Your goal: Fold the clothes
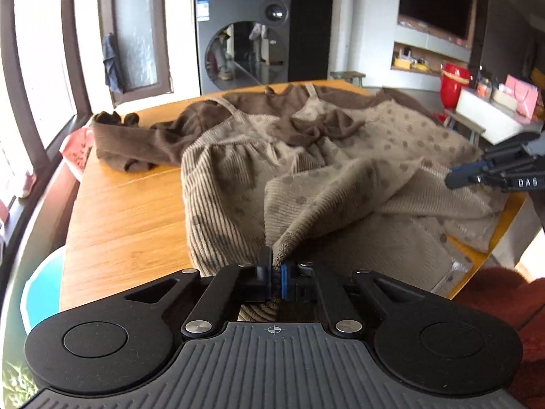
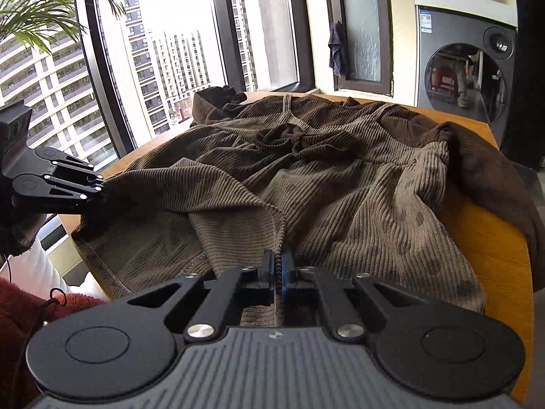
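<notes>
Left gripper [image 1: 276, 267] jaws closed on hem of beige dotted dress [image 1: 340, 156]; right gripper [image 2: 277, 269] likewise pinching hem edge; dress spread across wooden table [image 1: 129, 204]; brown sleeve [image 1: 129, 143] beyond; washing machine [image 1: 243, 41] behind.

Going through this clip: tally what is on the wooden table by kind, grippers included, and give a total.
Beige polka-dot corduroy dress with dark brown knit sleeves: 1
Black two-finger grippers, each shut on the dress hem: 2 (left gripper, right gripper)
Round wooden table: 1
Total: 4
</notes>
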Demonstrator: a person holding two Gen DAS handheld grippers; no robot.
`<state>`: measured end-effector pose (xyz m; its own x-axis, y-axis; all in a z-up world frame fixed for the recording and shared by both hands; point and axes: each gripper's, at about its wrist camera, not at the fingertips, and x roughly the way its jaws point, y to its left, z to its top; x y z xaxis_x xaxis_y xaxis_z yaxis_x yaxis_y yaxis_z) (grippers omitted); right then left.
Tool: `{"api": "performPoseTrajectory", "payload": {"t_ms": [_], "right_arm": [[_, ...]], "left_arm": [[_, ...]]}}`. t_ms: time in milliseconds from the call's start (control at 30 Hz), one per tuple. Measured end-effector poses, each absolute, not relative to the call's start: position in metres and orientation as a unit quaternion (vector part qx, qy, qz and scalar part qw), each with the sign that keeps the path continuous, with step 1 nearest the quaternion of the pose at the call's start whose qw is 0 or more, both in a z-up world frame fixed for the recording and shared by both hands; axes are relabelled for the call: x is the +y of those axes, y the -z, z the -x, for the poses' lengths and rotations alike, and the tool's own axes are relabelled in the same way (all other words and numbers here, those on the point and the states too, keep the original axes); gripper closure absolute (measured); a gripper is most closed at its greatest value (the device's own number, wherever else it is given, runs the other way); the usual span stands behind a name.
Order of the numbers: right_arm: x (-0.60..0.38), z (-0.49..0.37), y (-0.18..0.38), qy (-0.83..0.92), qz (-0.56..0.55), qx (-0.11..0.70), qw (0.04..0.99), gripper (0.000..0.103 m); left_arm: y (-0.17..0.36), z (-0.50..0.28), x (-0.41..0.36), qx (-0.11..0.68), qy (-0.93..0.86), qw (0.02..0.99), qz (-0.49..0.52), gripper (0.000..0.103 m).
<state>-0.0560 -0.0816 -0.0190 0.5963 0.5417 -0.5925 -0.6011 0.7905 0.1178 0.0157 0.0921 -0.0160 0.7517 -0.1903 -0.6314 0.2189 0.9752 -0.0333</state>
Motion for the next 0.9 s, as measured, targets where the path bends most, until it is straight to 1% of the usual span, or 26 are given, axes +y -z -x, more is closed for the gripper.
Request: {"api": "performPoseTrajectory", "payload": {"t_ms": [67,200,233,300,367,433,467,500,533,567,600,667,767,833,867,900], "right_arm": [[-0.083,0.077,0.002,-0.346,0.064,0.299,0.887,0.102],[-0.079,0.109,-0.011,-0.371,0.12,0.305,0.869,0.101],[-0.082,0.113,-0.013,-0.377,0.123,0.306,0.866,0.101],[-0.087,0.119,-0.017,-0.387,0.128,0.307,0.86,0.101],[-0.092,0.125,-0.021,-0.397,0.132,0.308,0.854,0.101],[-0.097,0.131,-0.024,-0.408,0.136,0.309,0.849,0.099],[-0.101,0.127,-0.028,-0.396,0.128,0.302,0.858,0.097],[-0.108,0.12,-0.029,-0.375,0.115,0.299,0.87,0.095],[-0.114,0.112,-0.03,-0.354,0.103,0.297,0.881,0.093],[-0.12,0.104,-0.031,-0.332,0.09,0.294,0.892,0.09],[-0.125,0.096,-0.026,-0.312,0.085,0.301,0.897,0.089],[-0.134,0.08,-0.014,-0.272,0.077,0.318,0.905,0.089],[-0.138,0.072,0.004,-0.254,0.068,0.339,0.903,0.089],[-0.134,0.072,0.01,-0.262,0.075,0.339,0.9,0.077],[-0.132,0.071,0.013,-0.262,0.083,0.338,0.9,0.068],[-0.129,0.069,0.017,-0.26,0.092,0.338,0.9,0.067]], "left_arm": [[-0.003,0.0,0.107,0.314,0.117,0.942,0.002,0.098],[-0.019,0.035,0.126,0.296,0.136,0.945,0.007,0.096],[-0.02,0.042,0.129,0.296,0.14,0.945,0.006,0.091],[-0.02,0.053,0.138,0.297,0.14,0.944,0.003,0.087],[-0.02,0.054,0.146,0.295,0.137,0.946,0.016,0.078],[-0.022,0.053,0.152,0.289,0.139,0.947,0.036,0.058],[-0.023,0.049,0.151,0.283,0.152,0.946,0.046,0.054],[-0.025,0.045,0.15,0.279,0.165,0.945,0.053,0.045],[-0.024,0.041,0.144,0.282,0.172,0.943,0.044,0.037],[-0.021,0.037,0.136,0.29,0.17,0.942,0.018,0.033],[-0.017,0.032,0.127,0.3,0.167,0.939,-0.008,0.028],[-0.002,0.029,0.108,0.33,0.152,0.929,-0.068,0.028],[0.02,0.028,0.09,0.354,0.113,0.916,-0.147,0.021],[0.032,0.023,0.085,0.359,0.078,0.912,-0.184,0.02],[0.035,0.022,0.087,0.356,0.063,0.912,-0.194,0.02],[0.034,0.023,0.089,0.347,0.044,0.914,-0.206,0.02]]}}
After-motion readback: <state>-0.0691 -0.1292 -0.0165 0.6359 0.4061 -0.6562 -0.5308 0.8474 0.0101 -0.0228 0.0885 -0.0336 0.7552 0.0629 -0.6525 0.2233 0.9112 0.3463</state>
